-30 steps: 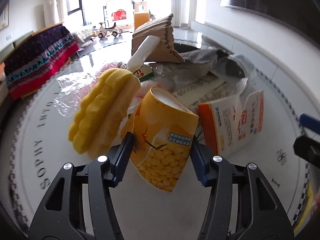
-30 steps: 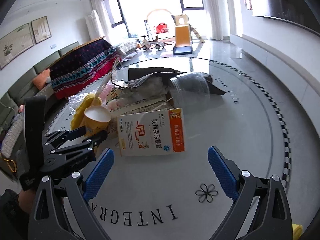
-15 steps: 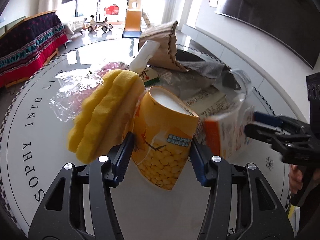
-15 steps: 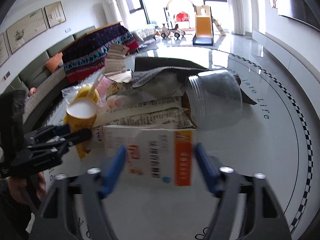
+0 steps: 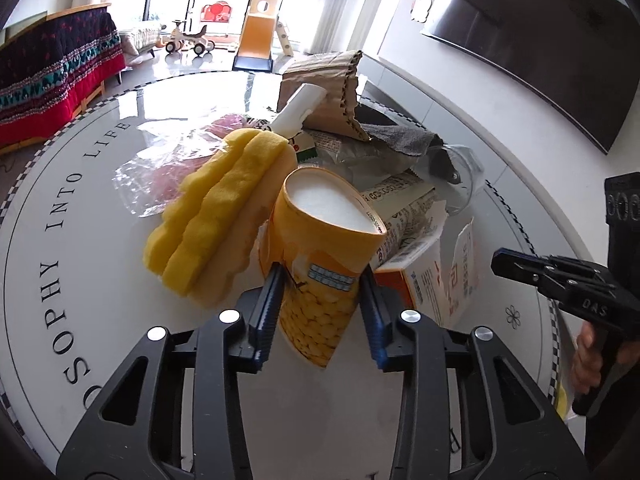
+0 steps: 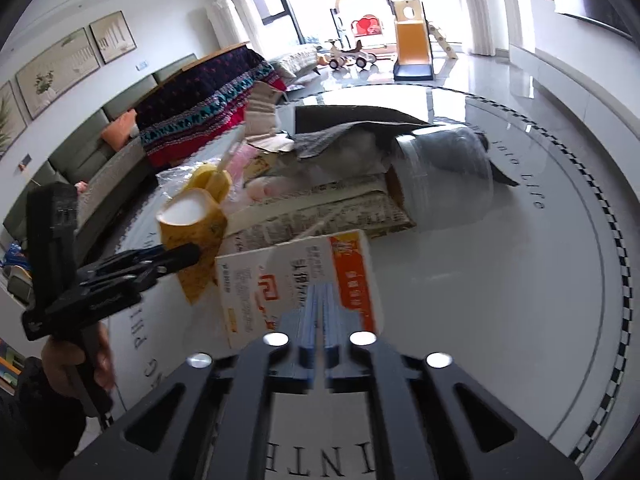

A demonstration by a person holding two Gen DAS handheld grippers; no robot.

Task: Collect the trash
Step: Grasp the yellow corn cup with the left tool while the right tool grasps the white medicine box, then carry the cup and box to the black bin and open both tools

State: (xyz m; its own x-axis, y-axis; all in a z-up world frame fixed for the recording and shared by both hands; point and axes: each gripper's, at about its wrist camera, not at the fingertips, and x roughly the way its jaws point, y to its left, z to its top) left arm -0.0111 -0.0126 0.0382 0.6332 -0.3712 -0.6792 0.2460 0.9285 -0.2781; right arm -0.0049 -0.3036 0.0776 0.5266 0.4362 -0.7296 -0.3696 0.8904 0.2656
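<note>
My left gripper (image 5: 320, 304) is shut on a squashed yellow corn-print paper cup (image 5: 324, 268) and holds it tilted above the round white table (image 5: 80, 280); the cup also shows in the right wrist view (image 6: 192, 236). My right gripper (image 6: 319, 308) is shut on a white and orange medicine box (image 6: 296, 276), lifted off the table; the box also shows in the left wrist view (image 5: 436, 280). The trash pile behind holds a yellow sponge (image 5: 216, 208), printed paper packaging (image 6: 320, 212) and torn cardboard (image 5: 324, 88).
A clear plastic jar (image 6: 448, 176) lies on its side under a grey cloth (image 6: 360, 128). A clear plastic bag (image 5: 160, 168) lies left of the sponge. A sofa with a patterned blanket (image 6: 208, 100) stands beyond the table.
My right gripper has moved in and shut on the medicine box, lifting it. My left gripper still holds the cup and has swung slightly, closer to the right gripper.
</note>
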